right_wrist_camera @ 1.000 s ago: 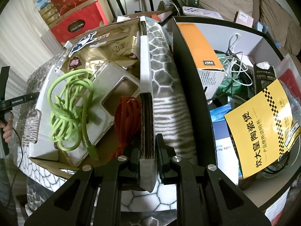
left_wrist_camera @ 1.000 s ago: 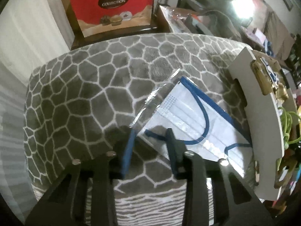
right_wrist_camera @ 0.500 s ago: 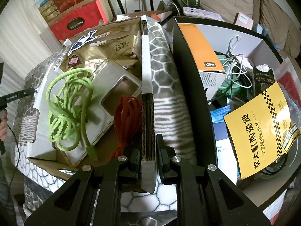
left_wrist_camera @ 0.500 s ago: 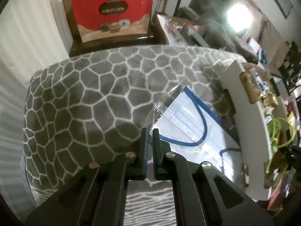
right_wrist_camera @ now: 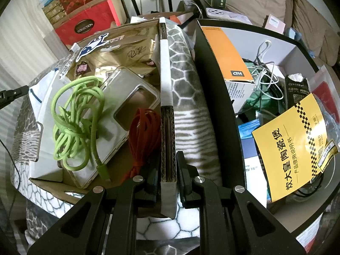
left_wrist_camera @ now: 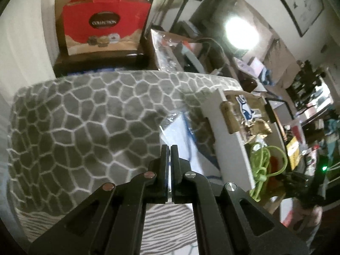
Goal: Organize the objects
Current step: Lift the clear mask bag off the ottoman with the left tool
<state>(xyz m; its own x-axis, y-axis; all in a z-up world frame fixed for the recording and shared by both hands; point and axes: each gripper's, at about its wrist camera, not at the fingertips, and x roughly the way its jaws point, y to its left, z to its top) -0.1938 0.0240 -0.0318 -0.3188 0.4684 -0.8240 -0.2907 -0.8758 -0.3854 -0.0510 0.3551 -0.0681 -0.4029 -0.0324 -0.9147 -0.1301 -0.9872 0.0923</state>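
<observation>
A face mask in a clear plastic packet (left_wrist_camera: pixel 180 136) is tipped up off the grey patterned blanket (left_wrist_camera: pixel 85 114), just left of the cardboard box (left_wrist_camera: pixel 229 140). My left gripper (left_wrist_camera: pixel 169 148) is shut on the packet's near edge. The packet is blurred beyond the fingers. In the right wrist view my right gripper (right_wrist_camera: pixel 167 157) is shut on the box's right wall (right_wrist_camera: pixel 166 97). Inside the box lie a green cable (right_wrist_camera: pixel 74 116), a red cable (right_wrist_camera: pixel 146 131), a clear phone case (right_wrist_camera: pixel 127 97) and a gold snack bag (right_wrist_camera: pixel 119 48).
A black-walled box (right_wrist_camera: pixel 210 80) to the right holds an orange carton (right_wrist_camera: pixel 227 53), white cables (right_wrist_camera: pixel 265 72) and a yellow leaflet (right_wrist_camera: pixel 293 148). A red gift bag (left_wrist_camera: pixel 104 29) stands behind the blanket. Shelves and clutter crowd the far right.
My left gripper closed on the mask packet's edge and rose, tipping the packet up off the blanket. The right gripper kept its grip on the box wall and stayed put.
</observation>
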